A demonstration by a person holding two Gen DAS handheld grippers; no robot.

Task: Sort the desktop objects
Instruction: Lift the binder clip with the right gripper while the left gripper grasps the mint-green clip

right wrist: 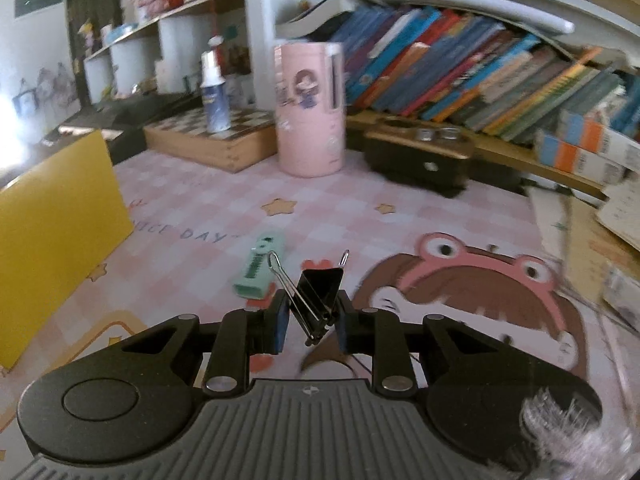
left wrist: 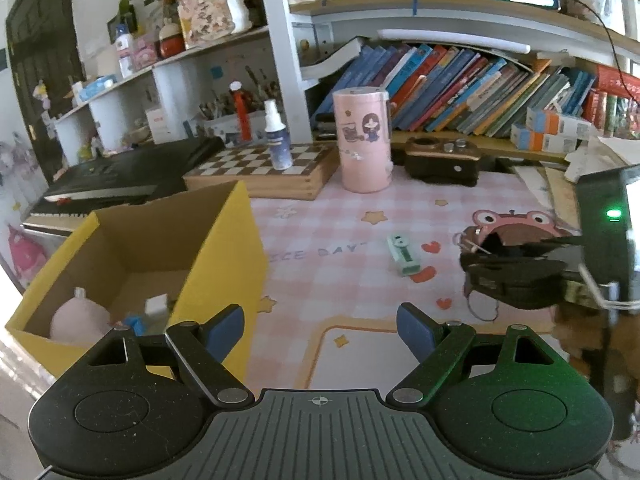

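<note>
Right gripper (right wrist: 310, 322) pinches a black binder clip (right wrist: 320, 294) between its pads, above the pink desk mat (right wrist: 208, 200). Left gripper (left wrist: 320, 330), jaws spread and empty, hovers beside the yellow box (left wrist: 224, 248) at the mat's left edge; a mint-green correction tape (left wrist: 403, 254) lies mid-mat.

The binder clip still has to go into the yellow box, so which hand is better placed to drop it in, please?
Right: the right gripper is shut on the binder clip. The left gripper is open and empty beside the yellow box.
</note>
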